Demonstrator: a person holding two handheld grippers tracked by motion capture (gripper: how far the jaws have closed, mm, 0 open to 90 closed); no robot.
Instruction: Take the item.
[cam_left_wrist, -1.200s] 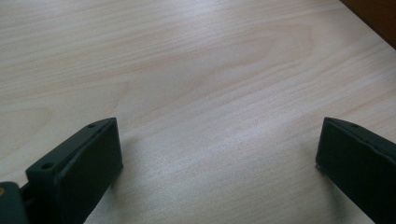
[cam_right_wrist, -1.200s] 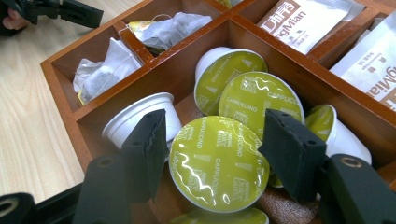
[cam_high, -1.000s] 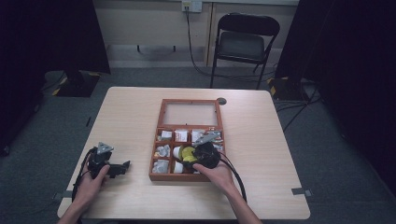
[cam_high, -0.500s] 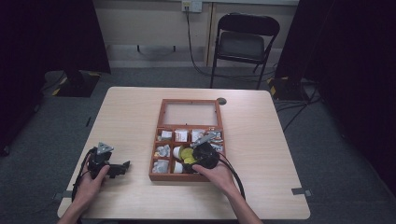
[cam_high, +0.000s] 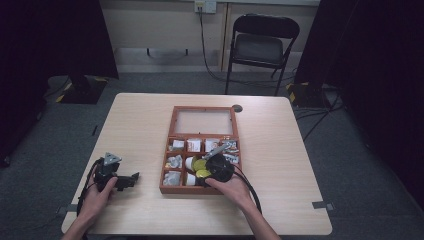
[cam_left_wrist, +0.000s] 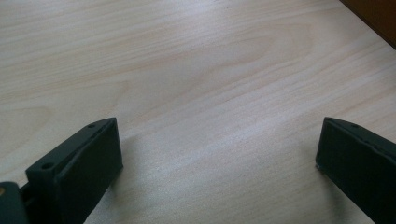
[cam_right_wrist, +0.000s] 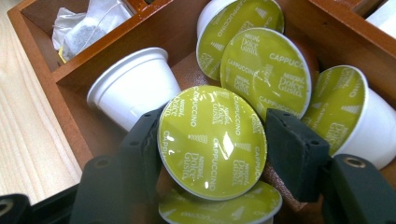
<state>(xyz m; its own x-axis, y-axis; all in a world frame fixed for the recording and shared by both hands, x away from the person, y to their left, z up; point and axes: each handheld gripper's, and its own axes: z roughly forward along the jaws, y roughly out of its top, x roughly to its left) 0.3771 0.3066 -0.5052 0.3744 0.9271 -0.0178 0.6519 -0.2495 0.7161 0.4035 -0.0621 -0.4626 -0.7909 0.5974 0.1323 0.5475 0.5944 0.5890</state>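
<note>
right claw (cam_right_wrist: 212, 144) clamped on a coffee capsule (cam_right_wrist: 212, 142), one black jaw at each side of its green foil lid, the lid turned toward the camera. capsule held just above other green-lidded capsules (cam_right_wrist: 266, 70) in a compartment of the wooden box (cam_high: 172, 150); a white capsule (cam_right_wrist: 133, 86) lies on its side beside them. tea bags (cam_right_wrist: 88, 23) in the next compartment over. in the high view the right claw (cam_high: 216, 167) sits over the box's near middle cells, glass lid open behind. left claw (cam_high: 120, 180) rests on the bare worktop (cam_high: 280, 150) well left of the box, jaws wide apart, nothing between them.
</note>
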